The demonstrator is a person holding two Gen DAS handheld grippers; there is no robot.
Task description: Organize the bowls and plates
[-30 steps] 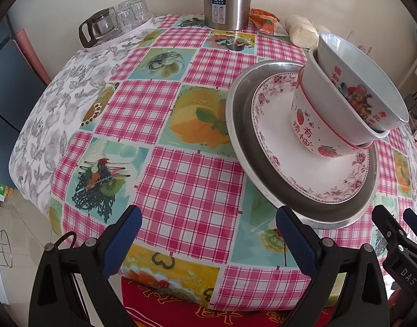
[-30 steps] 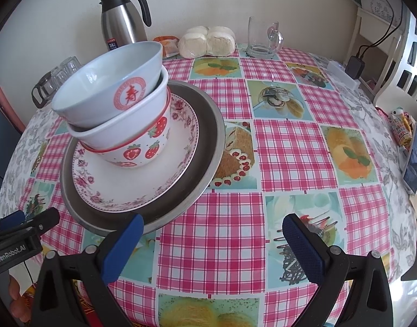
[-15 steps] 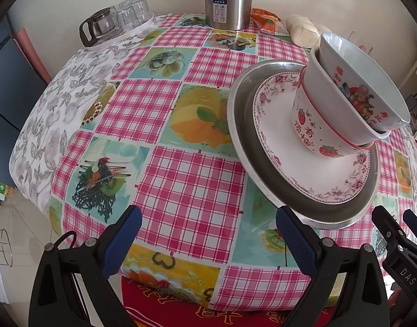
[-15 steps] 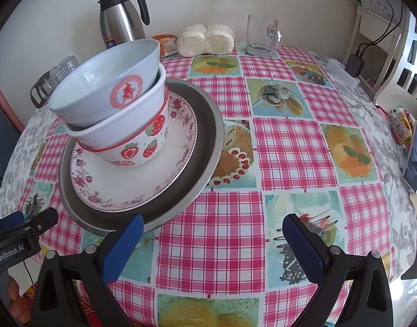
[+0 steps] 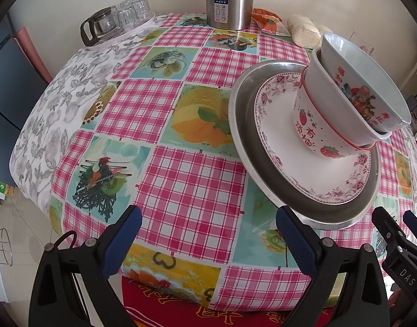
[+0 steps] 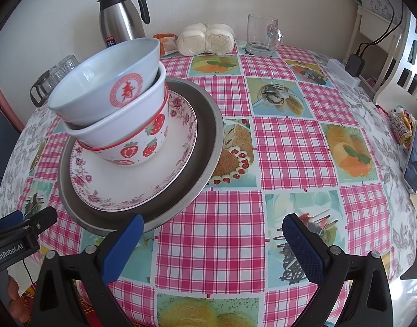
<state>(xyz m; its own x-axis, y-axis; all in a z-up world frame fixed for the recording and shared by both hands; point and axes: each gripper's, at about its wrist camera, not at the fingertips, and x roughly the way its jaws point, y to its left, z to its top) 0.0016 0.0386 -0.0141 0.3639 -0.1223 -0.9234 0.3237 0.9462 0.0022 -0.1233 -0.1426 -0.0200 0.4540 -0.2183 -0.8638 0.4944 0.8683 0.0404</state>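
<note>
Left wrist view: your left gripper [image 5: 208, 234] hangs wide open and empty over the checked tablecloth [image 5: 143, 109], two stacked bowls [image 5: 353, 109] on plates [image 5: 265, 125] to its right

Right wrist view: your right gripper [image 6: 212, 241] gapes empty beside the metal tray [image 6: 208, 125]

Thermos [image 5: 228, 0] label: "24". Right gripper [image 5: 404, 248]: "DAS". Left gripper [image 6: 15, 234]: "GenRobot.AI". Top bowl [image 6: 107, 81]: red "寿". Strawberry bowl [image 5: 317, 125]: "有".

The stacked dishes [image 6: 132, 147] block the table's [image 6: 290, 147] near-left part; a thermos [image 6: 118, 24] and glass mug [image 6: 263, 35] line its far edge.
</note>
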